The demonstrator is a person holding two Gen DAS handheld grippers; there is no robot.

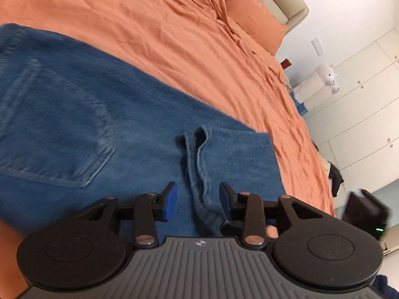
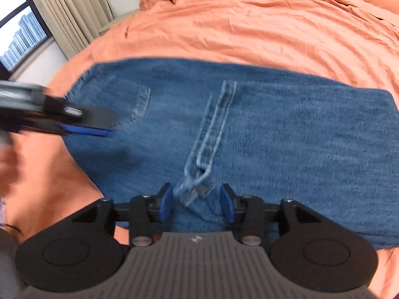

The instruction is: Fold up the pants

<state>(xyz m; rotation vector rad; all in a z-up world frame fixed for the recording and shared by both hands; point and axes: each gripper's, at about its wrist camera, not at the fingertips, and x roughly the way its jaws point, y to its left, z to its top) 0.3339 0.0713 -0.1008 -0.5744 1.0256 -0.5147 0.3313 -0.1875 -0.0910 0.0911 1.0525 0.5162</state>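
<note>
Folded blue jeans lie flat on the bed's orange sheet. Both tools — left tool and right tool — hover with jaws parted, each straddling a denim hem strip, gripping nothing.

Only pale embroidered script on the orange pillow, too blurred to read.
</note>
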